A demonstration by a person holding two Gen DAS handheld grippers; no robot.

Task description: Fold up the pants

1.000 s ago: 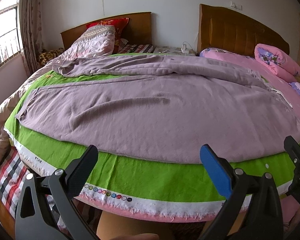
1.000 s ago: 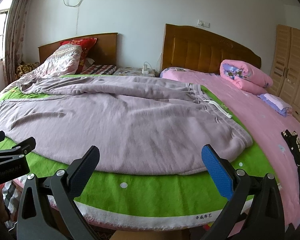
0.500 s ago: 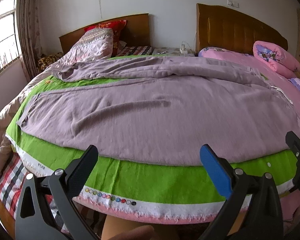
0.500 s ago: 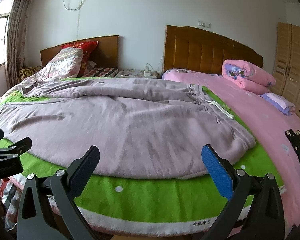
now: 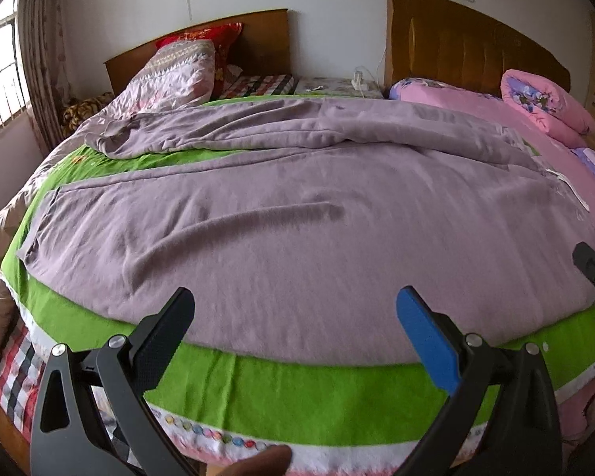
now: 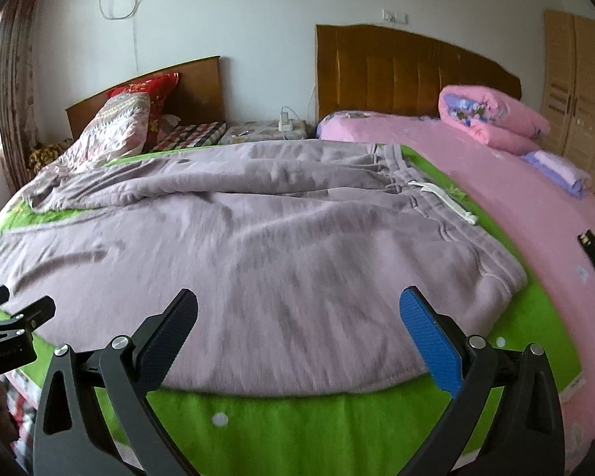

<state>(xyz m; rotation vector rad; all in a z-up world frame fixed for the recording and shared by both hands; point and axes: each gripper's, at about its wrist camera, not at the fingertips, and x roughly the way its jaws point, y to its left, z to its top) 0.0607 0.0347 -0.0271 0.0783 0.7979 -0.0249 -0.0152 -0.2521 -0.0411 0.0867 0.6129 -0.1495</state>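
Mauve pants (image 5: 297, 238) lie spread on the green blanket (image 5: 297, 388), filling mid-frame. I hold my left gripper (image 5: 293, 317) and right gripper (image 6: 297, 317) with fingers wide apart, empty. Pinching one layer, or snagging blanket, could skew my fold.

A home bedroom: two wooden headboards (image 6: 412, 75), pillows (image 5: 174, 75), a folded quilt (image 6: 492, 119), a wardrobe (image 6: 579, 91).
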